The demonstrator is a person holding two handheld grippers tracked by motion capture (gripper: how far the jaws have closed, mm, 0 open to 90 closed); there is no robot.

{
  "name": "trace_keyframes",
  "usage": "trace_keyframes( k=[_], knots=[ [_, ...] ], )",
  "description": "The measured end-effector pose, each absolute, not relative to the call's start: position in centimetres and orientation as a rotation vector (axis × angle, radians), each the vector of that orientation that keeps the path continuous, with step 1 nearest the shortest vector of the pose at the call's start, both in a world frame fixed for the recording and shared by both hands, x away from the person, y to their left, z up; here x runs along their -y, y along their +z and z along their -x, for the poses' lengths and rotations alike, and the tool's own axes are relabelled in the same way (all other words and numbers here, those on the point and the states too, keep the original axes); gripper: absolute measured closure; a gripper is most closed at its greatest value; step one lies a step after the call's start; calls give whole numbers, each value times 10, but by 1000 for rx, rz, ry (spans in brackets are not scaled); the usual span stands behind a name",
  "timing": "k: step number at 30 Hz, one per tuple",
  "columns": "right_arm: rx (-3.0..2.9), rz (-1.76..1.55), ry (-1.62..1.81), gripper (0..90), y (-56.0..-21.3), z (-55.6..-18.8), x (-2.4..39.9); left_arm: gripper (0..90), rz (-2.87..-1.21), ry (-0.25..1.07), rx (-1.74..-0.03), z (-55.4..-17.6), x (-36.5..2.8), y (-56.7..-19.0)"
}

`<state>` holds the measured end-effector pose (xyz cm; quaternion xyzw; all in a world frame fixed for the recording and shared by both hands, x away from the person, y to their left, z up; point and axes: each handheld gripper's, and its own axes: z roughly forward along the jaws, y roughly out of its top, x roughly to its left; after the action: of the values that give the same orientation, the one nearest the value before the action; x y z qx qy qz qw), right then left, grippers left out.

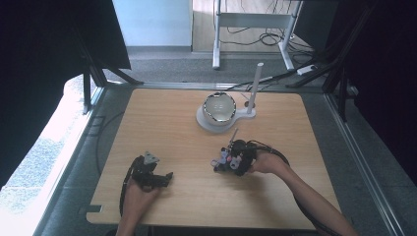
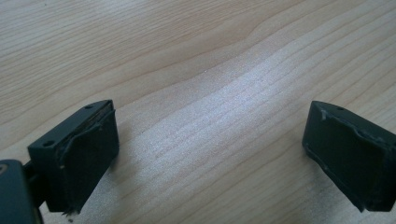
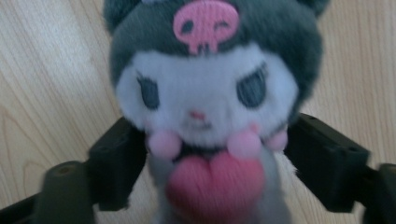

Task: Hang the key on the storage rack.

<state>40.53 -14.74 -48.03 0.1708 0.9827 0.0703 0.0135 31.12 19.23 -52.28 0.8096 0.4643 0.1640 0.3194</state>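
right gripper [image 3: 210,158] astride plush toy [image 3: 210,93], on table [image 3: 46,70]

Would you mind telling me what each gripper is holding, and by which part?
The right gripper holds a plush toy by its body, just below the head. The left gripper is open over bare table.

Left gripper [image 2: 210,154] rests low with jaws spread wide, while right gripper [image 3: 210,172] has jaws closed on something.

grippers counted: 2 [image 1: 168,175] [image 1: 217,163] | plush toys: 1 [image 3: 205,93] | bowls: 1 [image 1: 219,107] | white stands: 1 [image 1: 253,93] | tables: 1 [image 1: 196,196]
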Motion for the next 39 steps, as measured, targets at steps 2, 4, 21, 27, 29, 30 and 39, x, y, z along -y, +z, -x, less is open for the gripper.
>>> trace_keyframes(
  k=[2,4,21,27,29,30,39],
  knots=[
    [-3071,-517,194,349,-481,-406,144,37,-2129,431,-1221,-311,-192,-523],
    [-3076,-508,188,408,-480,-406,142,37,-2128,431,-1221,-311,-192,-523],
    [-3058,-540,272,428,-442,-412,165,37,-2128,431,-1221,-311,-192,-523],
    [-3054,-592,310,428,-425,-420,183,37,-2129,431,-1220,-311,-192,-523],
    [-3050,-595,312,428,-421,-421,185,37,-2128,431,-1220,-311,-192,-523],
    [-3046,-592,321,428,-418,-423,188,37,-2129,431,-1220,-311,-192,-523],
    [-3019,-653,313,430,-393,-432,212,37,-2131,434,-1219,-311,-192,-523]
  ],
)
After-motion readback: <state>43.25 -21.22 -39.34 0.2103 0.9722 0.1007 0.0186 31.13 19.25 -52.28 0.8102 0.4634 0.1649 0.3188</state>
